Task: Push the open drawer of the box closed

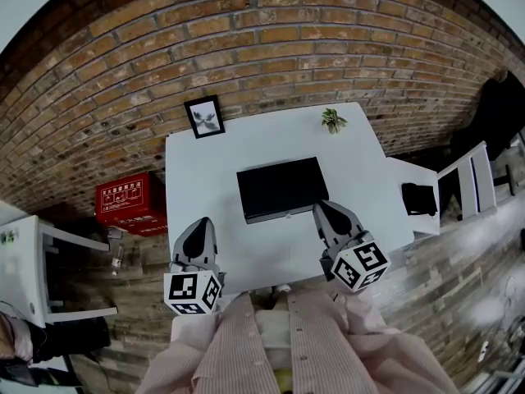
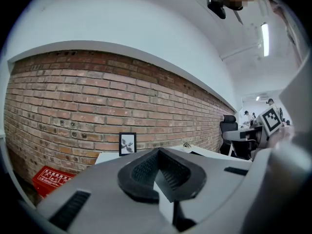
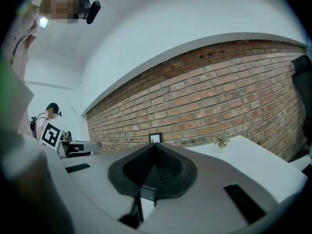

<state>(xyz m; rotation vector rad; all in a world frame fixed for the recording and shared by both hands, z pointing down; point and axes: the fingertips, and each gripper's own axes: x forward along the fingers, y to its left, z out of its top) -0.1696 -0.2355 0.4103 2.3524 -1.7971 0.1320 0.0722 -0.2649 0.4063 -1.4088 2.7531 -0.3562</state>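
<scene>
A brick wall (image 1: 246, 39) fills twelve o'clock behind a white table (image 1: 197, 171). On the table, a framed picture (image 1: 204, 116) stands at eleven and a small plant (image 1: 333, 121) at one. Perhaps a white chair (image 1: 474, 179) at three.

A: Where does the box (image 1: 281, 189) lie?
B: On the table (image 1: 197, 158), about its middle.
A: And farther back?
B: The picture frame (image 1: 204, 116) stands at the table's far left and the plant (image 1: 333, 120) at its far right, both near the brick wall (image 1: 246, 39).
A: The grippers?
B: The left gripper (image 1: 201, 223) is over the near left of the table. The right gripper (image 1: 322, 208) is just beside the box's near right corner. A crate (image 1: 130, 202) lies on the floor left of the table.
</scene>
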